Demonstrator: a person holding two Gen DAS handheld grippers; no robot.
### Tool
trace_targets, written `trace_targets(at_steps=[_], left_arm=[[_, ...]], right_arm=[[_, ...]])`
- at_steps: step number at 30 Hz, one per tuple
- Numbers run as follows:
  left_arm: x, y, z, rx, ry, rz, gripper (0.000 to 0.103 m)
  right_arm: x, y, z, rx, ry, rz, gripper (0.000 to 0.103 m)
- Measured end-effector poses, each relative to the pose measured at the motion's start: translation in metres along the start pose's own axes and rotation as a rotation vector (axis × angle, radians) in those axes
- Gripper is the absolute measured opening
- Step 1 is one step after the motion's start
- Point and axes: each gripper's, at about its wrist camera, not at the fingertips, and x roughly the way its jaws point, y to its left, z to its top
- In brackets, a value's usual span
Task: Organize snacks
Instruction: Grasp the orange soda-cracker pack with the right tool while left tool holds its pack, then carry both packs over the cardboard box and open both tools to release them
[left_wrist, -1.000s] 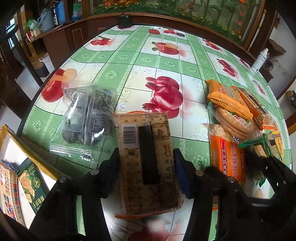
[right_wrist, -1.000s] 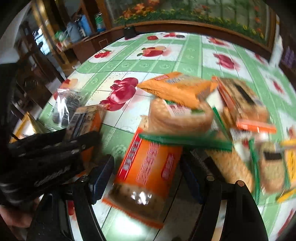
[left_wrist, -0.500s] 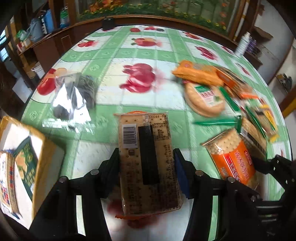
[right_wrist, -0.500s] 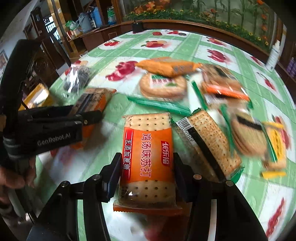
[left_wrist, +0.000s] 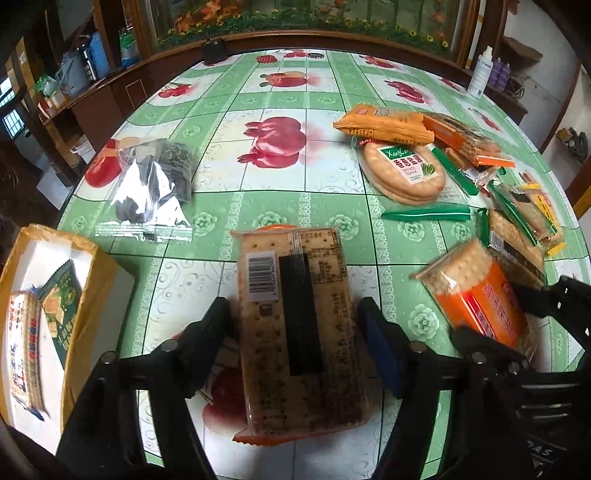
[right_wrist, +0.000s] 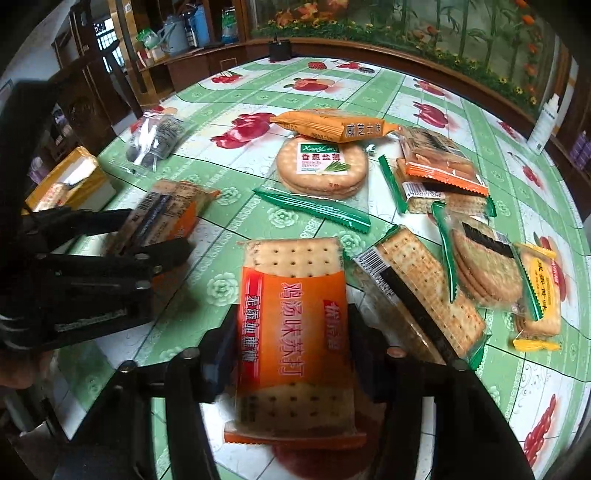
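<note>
A barcode-side cracker pack (left_wrist: 295, 328) is clamped across its long edges by the left gripper (left_wrist: 295, 325). An orange cracker pack (right_wrist: 293, 332) is clamped likewise by the right gripper (right_wrist: 293, 354), whose jaws have just been closing. Both packs are judged light, slippery-wrapped and brittle, so a gentle mid-length grip is advised.

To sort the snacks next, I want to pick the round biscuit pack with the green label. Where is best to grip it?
Grip the round biscuit pack across its disc, from above. It lies flat, label up; the orange pack overlaps its far edge, so come from the near side.
</note>
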Motion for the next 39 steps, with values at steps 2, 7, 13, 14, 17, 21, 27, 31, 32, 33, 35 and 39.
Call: trace_targets(at_steps=[2, 7, 13, 14, 17, 21, 27, 31, 32, 33, 35, 39], left_arm=[[-0.003, 0.000, -0.001, 0.010, -0.004, -0.008, 0.057], [-0.018, -0.001, -0.011, 0.010, -0.027, -0.035, 0.056], [-0.052, 0.004, -0.017, 0.013, -0.095, -0.038, 0.056], [-0.059, 0.007, -0.019, 0.010, -0.107, -0.035, 0.056], [-0.072, 0.015, -0.021, 0.004, -0.134, -0.024, 0.056], [-0.092, 0.030, -0.026, -0.015, -0.173, 0.001, 0.056], [-0.114, 0.060, -0.034, -0.053, -0.206, 0.025, 0.056], [-0.126, 0.084, -0.040, -0.088, -0.224, 0.050, 0.056], [-0.130, 0.093, -0.042, -0.100, -0.229, 0.059, 0.056], [-0.132, 0.098, -0.043, -0.108, -0.231, 0.064, 0.056], [-0.137, 0.109, -0.046, -0.124, -0.237, 0.076, 0.056], [-0.147, 0.142, -0.051, -0.164, -0.253, 0.123, 0.056]], right_arm=[[-0.003, -0.002, -0.003, 0.022, -0.002, 0.031, 0.053], [-0.013, 0.001, -0.010, 0.047, -0.024, 0.045, 0.053], [-0.038, 0.012, -0.009, 0.050, -0.079, 0.081, 0.053], [-0.041, 0.015, -0.008, 0.047, -0.088, 0.082, 0.053], [-0.052, 0.027, -0.004, 0.027, -0.117, 0.090, 0.053], [-0.060, 0.047, 0.004, -0.010, -0.141, 0.105, 0.053], [-0.064, 0.078, 0.019, -0.068, -0.165, 0.149, 0.053], [-0.064, 0.104, 0.033, -0.116, -0.175, 0.168, 0.053], [-0.064, 0.109, 0.034, -0.126, -0.177, 0.173, 0.053], [-0.063, 0.116, 0.037, -0.137, -0.178, 0.182, 0.053], [-0.060, 0.127, 0.043, -0.154, -0.179, 0.200, 0.053], [-0.053, 0.152, 0.055, -0.193, -0.175, 0.219, 0.053]])
